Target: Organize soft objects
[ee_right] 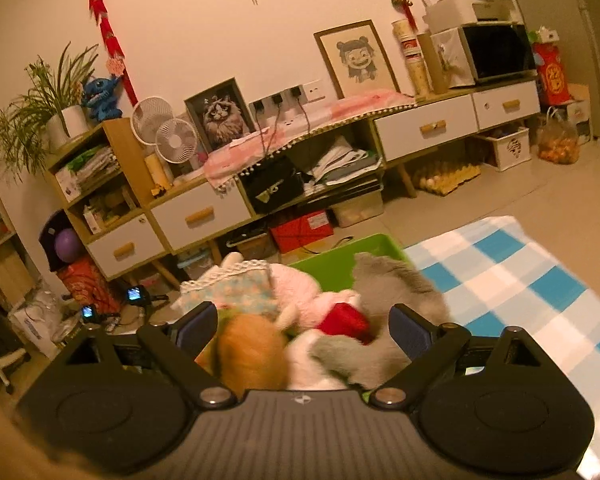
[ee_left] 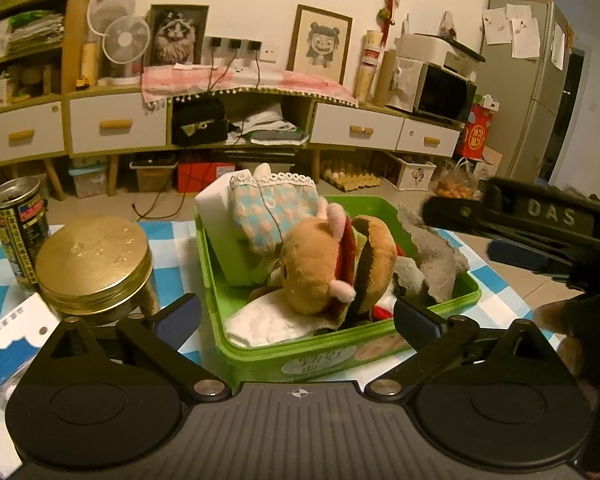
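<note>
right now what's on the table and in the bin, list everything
bin: one, green, on the checked tablecloth
hamburger plush: one, tan and red, middle of bin
checked pouch: one, pink and blue with lace, back of bin
grey plush: one, right side of bin
white cloth: one, front of bin
white block: one, left side of bin
jar: one, gold lid, left of bin
can: one, dark and yellow, opened, far left
left gripper: open, before the bin
right gripper: open, above the plushes
</note>
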`<control>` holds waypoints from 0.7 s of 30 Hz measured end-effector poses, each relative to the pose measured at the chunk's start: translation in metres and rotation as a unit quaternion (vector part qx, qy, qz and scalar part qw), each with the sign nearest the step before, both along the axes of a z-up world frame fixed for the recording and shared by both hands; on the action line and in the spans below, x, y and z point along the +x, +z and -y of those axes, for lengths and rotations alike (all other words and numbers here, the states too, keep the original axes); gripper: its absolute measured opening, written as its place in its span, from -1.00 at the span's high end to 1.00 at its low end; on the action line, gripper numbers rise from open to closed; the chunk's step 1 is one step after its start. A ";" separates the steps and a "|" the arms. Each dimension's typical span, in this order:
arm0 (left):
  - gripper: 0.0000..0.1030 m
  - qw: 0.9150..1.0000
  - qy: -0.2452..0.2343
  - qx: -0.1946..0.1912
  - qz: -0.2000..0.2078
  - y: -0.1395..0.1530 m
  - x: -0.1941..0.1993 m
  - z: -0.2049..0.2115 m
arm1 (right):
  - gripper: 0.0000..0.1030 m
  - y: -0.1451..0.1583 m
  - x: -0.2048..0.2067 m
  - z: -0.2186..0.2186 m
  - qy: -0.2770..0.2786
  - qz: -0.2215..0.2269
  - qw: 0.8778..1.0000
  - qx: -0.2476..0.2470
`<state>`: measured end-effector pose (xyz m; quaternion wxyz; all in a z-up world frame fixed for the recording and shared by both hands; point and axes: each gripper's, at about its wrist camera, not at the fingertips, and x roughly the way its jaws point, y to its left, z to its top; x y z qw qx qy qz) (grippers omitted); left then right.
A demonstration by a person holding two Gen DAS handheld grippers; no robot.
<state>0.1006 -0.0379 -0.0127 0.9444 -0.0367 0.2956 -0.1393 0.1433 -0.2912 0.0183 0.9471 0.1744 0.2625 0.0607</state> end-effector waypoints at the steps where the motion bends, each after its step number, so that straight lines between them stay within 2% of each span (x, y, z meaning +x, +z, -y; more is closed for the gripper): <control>1: -0.90 1.000 0.001 -0.002 -0.003 0.001 -0.001 -0.001 | -0.15 0.001 -0.002 0.003 -0.003 -0.002 1.000 -0.007; 7: -0.90 1.000 0.012 -0.009 -0.021 0.004 -0.010 -0.010 | -0.15 0.002 -0.017 0.027 -0.040 -0.035 0.997 -0.053; 14: -0.90 0.999 0.026 -0.009 -0.046 0.006 -0.023 -0.014 | -0.15 0.004 -0.040 0.048 -0.047 -0.056 0.994 -0.078; 21: -0.90 0.996 0.036 -0.001 -0.077 0.004 -0.037 -0.012 | -0.15 0.009 -0.063 0.051 -0.043 -0.081 0.990 -0.111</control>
